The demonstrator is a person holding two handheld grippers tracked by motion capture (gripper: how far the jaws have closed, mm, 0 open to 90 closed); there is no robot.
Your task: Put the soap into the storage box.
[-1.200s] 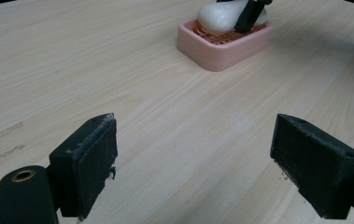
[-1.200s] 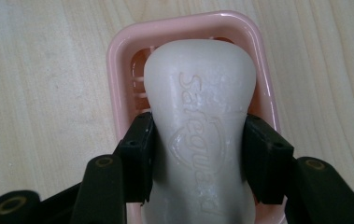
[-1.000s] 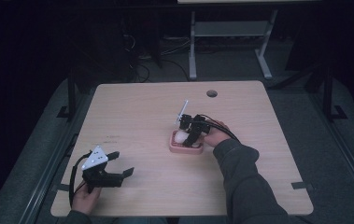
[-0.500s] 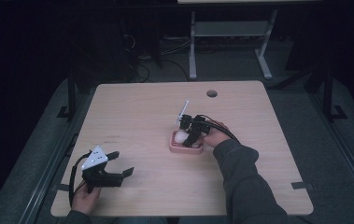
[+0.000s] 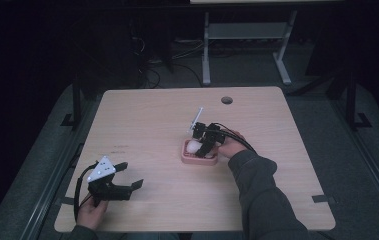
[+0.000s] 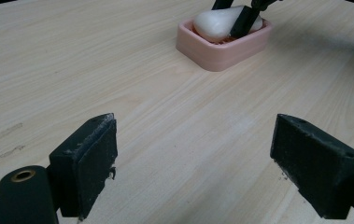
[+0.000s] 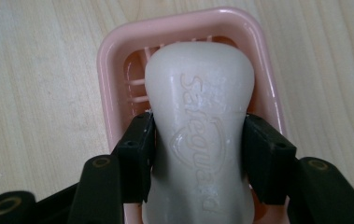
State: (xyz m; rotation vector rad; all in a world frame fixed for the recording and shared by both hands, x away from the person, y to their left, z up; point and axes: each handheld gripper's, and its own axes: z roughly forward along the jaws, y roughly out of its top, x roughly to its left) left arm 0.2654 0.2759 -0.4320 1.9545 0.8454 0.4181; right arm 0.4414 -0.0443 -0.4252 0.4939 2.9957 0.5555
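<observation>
A: Nearest us, what's the left gripper (image 5: 127, 176) doing?

B: Resting low at the near left corner of the table (image 5: 152, 115), claw spread wide with nothing between. Compared with a second ago it has barely shifted.

A: And the right gripper (image 7: 198, 154)?

B: Its claw is pinching the white soap (image 7: 200, 121) across the waist, a pad against each side. The soap sits in the pink soap dish (image 7: 114, 60), near the table's middle, same as a second back. Nothing has really moved, so I'd judge this is either a grasp just made or a release about to come; I cannot tell which.

A: Room to move?

B: Plenty. Bare wood lies all around the dish, every edge is well apart from it, and the far half holds just a small cable hole (image 5: 226, 100).
</observation>
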